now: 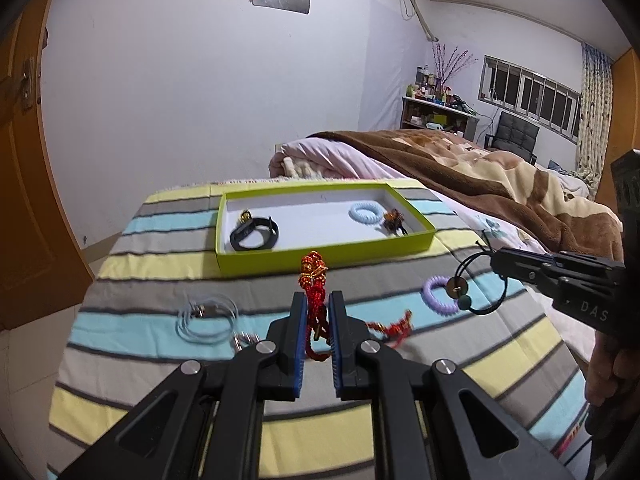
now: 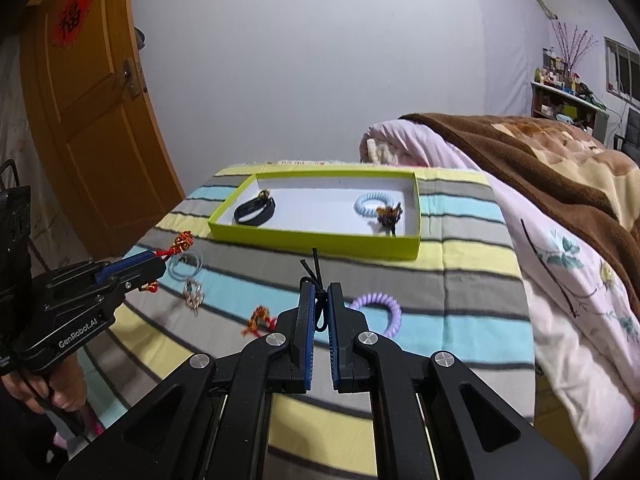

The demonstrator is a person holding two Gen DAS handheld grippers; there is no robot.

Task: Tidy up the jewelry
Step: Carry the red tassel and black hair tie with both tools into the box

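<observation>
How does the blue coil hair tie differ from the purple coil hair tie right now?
The blue coil hair tie is pale blue; the purple coil hair tie is lilac. The blue one lies inside the green tray, beside a dark brown ornament; the purple one lies outside it on the striped cloth. Both are spiral rings lying flat.

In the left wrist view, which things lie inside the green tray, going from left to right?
In the green tray: black band → pale blue spiral hair tie → dark brown-orange ornament.
</observation>
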